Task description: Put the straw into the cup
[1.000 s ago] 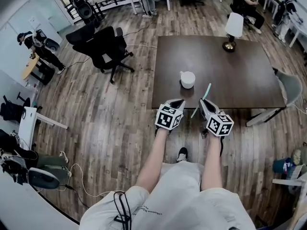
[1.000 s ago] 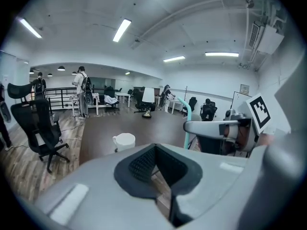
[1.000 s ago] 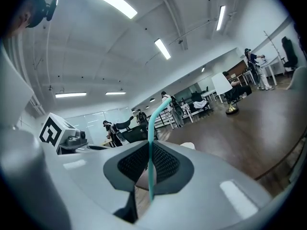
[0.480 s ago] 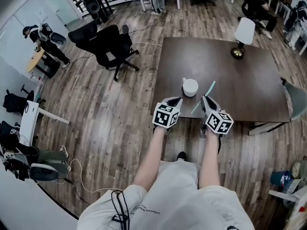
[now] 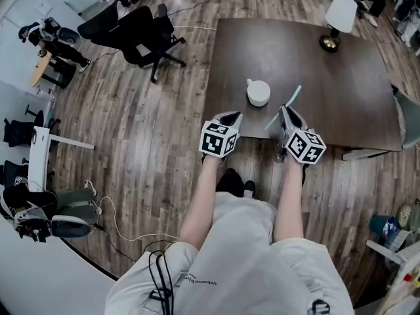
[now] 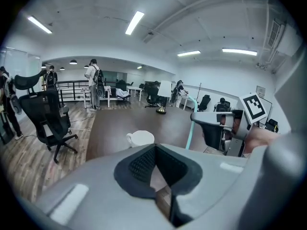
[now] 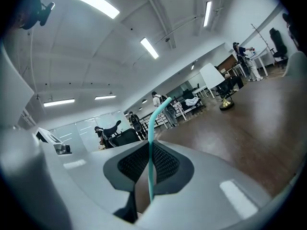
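We hold the right gripper (image 5: 287,112) with its fingers clenched on the teal straw (image 5: 296,93). In the right gripper view the straw runs up between the dark pads (image 7: 132,164) and bends over toward the right at its top. In the head view it slants from lower left to upper right, a little right of centre frame, with both ends sticking out past the gripper.

Our left gripper (image 5: 231,115) sits left of centre. Its fingers are pressed together with nothing between them, and in the left gripper view only a sliver of what lies behind shows through their notch.

The white cup (image 5: 258,92) stands upright on the dark brown surface (image 5: 341,90), close to that surface's lower edge in the head view. Its handle points to the upper left. It sits just above the two grippers and between them. The straw is to the right of the cup, near it but apart from it, and no part of it is inside the cup.

A lamp (image 5: 340,15) with a white shade stands on the surface at the upper right of the frame. A black office chair (image 5: 141,25) stands on the wooden floor (image 5: 131,143) at the upper left
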The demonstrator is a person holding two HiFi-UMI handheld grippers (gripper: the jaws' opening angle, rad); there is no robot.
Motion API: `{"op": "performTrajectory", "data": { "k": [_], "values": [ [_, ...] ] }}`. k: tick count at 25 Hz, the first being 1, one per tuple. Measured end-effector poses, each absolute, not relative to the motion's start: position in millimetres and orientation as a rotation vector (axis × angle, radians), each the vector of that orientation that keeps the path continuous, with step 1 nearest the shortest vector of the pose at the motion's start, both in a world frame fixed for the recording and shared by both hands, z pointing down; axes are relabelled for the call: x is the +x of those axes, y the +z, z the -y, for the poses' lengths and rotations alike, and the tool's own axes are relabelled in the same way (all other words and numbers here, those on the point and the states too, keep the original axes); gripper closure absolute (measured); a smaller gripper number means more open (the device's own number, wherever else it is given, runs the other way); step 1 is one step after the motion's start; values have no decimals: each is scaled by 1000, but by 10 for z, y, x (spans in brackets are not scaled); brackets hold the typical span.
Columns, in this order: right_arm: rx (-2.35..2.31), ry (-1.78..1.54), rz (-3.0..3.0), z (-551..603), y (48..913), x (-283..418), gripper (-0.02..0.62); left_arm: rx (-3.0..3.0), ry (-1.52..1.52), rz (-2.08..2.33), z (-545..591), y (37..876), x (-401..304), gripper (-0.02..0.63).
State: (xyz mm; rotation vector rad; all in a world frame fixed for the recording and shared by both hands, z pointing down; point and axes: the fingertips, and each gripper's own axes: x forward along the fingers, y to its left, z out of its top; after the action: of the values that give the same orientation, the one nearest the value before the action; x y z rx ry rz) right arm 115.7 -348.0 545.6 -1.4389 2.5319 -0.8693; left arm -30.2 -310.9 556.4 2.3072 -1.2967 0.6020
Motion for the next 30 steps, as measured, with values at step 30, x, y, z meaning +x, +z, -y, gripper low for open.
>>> {"op": "performTrajectory", "data": {
  "k": [30],
  "values": [
    [-1593,-932,-2488,4566,5565,739,549,2352,582,1050,4335,5765,-610,605]
  ]
}}
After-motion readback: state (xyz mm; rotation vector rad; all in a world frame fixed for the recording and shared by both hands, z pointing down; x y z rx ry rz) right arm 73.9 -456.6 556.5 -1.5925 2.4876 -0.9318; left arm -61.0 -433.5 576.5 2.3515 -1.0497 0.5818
